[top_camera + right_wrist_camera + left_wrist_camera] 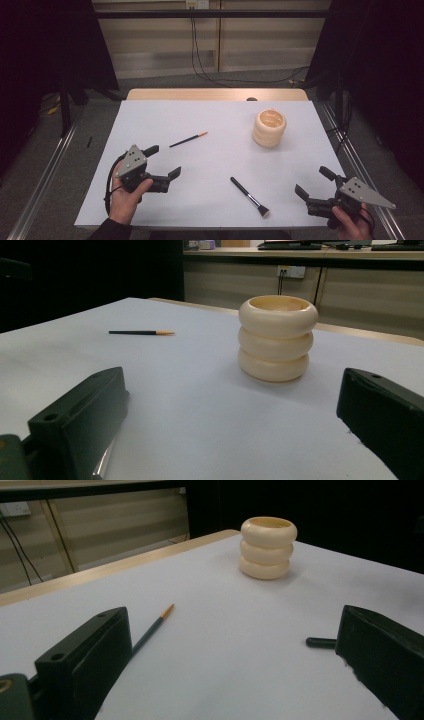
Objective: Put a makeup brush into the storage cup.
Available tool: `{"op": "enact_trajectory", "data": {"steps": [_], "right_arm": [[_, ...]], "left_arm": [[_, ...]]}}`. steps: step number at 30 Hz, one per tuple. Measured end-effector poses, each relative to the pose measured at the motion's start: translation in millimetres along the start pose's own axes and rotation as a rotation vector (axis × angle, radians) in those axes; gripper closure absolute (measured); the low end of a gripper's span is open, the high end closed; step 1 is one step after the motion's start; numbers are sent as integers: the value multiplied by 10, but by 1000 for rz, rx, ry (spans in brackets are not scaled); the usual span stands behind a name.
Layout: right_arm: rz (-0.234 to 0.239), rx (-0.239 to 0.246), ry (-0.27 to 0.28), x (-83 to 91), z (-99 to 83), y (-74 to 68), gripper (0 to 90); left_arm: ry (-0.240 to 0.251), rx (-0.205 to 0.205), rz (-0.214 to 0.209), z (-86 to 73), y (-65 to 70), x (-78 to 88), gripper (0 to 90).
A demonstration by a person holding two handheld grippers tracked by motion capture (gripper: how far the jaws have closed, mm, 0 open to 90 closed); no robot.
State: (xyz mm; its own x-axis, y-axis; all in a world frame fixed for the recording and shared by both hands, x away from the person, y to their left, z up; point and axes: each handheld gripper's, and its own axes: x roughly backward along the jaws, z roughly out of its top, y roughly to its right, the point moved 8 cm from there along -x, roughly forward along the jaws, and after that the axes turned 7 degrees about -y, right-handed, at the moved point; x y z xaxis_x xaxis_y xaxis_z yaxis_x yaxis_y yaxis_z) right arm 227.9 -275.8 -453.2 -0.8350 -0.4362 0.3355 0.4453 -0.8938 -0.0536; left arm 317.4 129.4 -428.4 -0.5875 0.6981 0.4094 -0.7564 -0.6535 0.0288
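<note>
Ribbed cream pot (269,128) standing upright on the white worktop (215,165), well ahead of the right tongs (313,182); its contents cannot be made out, and no writing is legible. Left tongs (167,160) and right tongs both released, grasping nothing. Thin brush (188,140) just ahead of the left tongs; broad brush (250,196) between the two tongs.

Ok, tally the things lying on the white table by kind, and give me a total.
Brushes: 2, a thin brush with an orange tip and a black makeup brush.
Holders: 1, a cream ribbed cup.
Total: 3 things on the white table. The left gripper and the right gripper are both open and hold nothing.
</note>
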Motion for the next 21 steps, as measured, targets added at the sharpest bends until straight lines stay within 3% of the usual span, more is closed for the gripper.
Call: {"op": "enact_trajectory", "data": {"steps": [3,9,21], "right_arm": [[-5,7,-1,-5,-4,4,0],[-3,7,-1,-6,-6,4,0],[-3,7,-4,-1,-11,5,0]], "left_arm": [[10,-7,-15,52,-22,-52,16],[-16,-37,14,67,-100,-174,20],[-23,12,6,217,-277,-395,20]]}}
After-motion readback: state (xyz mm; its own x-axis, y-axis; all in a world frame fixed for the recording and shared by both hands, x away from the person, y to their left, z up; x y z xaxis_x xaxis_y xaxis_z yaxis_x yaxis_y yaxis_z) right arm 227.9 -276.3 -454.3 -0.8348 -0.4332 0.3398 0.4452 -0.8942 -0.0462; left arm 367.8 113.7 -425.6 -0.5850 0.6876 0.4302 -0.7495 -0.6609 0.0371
